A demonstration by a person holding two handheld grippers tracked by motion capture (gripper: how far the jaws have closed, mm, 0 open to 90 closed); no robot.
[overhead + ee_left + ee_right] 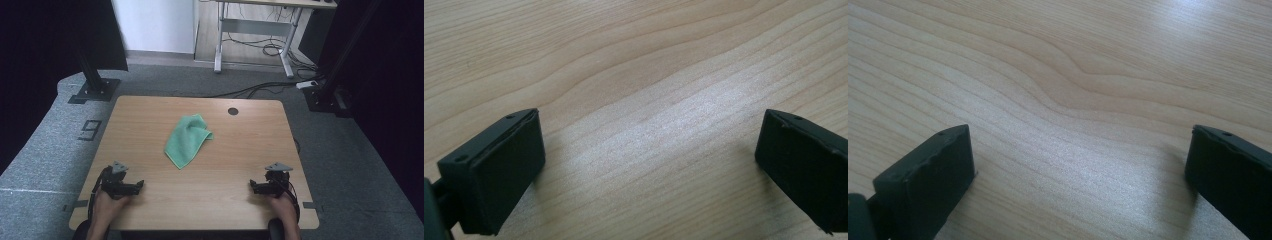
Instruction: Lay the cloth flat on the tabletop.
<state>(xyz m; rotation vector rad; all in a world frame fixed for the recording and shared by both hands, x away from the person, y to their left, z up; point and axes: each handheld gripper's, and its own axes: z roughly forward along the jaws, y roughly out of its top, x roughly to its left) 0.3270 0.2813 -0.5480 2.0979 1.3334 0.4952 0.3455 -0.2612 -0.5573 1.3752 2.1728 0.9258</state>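
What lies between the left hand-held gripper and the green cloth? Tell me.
Nothing: in the high view, bare wooden table separates the left hand-held gripper from the crumpled green cloth. The jaws stand open and empty.

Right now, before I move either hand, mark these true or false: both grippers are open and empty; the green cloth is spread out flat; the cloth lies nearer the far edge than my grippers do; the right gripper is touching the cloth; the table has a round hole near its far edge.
1. Both the left gripper and the right gripper are open and empty. True: the jaws stand wide over bare wood.
2. The green cloth is spread out flat. False: it lies crumpled, with folds.
3. The cloth lies farther up the table than both grippers. True.
4. The right gripper is touching the cloth. False: bare wood separates them.
5. The table has a round hole near its far edge. True.
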